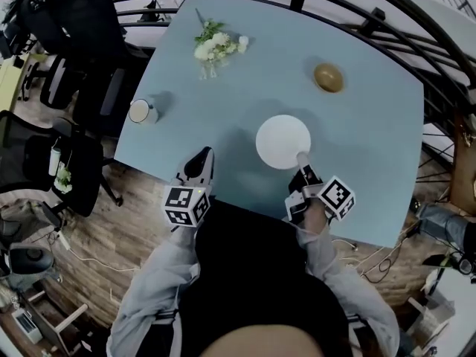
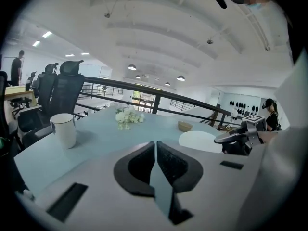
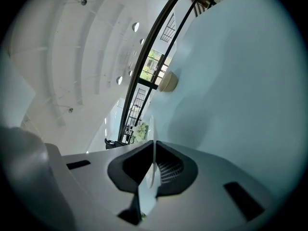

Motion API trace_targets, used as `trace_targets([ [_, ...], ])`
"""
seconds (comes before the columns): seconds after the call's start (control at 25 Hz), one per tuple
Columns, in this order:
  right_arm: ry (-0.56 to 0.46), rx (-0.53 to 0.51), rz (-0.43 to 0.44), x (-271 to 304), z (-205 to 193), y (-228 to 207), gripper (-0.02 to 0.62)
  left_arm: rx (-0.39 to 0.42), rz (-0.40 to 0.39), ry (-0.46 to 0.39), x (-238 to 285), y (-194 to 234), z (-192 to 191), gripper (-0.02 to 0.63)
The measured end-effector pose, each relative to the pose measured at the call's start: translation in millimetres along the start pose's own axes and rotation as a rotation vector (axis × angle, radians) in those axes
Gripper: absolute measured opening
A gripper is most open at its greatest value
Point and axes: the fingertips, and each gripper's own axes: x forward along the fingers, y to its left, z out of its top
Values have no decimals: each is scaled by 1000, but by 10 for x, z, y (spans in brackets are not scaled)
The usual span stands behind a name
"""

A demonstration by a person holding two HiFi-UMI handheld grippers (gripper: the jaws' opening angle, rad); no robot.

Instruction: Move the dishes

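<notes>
1. The pale blue table (image 1: 372, 125) was the biggest thing in view. The plate (image 1: 282, 140) lay over its near half, not far from the edge at the person's body. A pull that way could have carried the plate off the table.
2. The plate was the dish in hand, and the main risk sat here: it was held only at 1 spot on its near rim. That thin pinch could have let the plate swing down or slip out if it was lifted or moved fast. It looked round, plain white, shallow and empty. I could not tell whether it rested on the table or hung just above it.
3. The right gripper (image 1: 301, 158) was clamped on that rim, and its own view showed the white edge pinched between the 2 jaws.
4. The left gripper (image 1: 202, 158) had its jaws together with nothing between them. It hovered over the table's near edge, left of the plate and apart from it, so it gave no support.
5. A bunch of white flowers (image 1: 214, 45) lay at the far side, well apart.
6. A white mug (image 1: 140, 111) stood near the left edge, well apart from the plate.
7. A small tan bowl (image 1: 328, 77) sat beyond the plate, to its right. A push away from the person could have knocked the plate into it.
</notes>
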Motion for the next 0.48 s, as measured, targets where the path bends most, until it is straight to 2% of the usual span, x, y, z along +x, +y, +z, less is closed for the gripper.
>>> trace_targets([
  [0.2, 9, -6, -24, 197, -129, 92, 25, -20, 8, -2, 35, 275, 21, 28],
  [0.48, 16, -27, -68, 492, -200, 79, 25, -3, -82, 26, 249, 287, 30, 28],
])
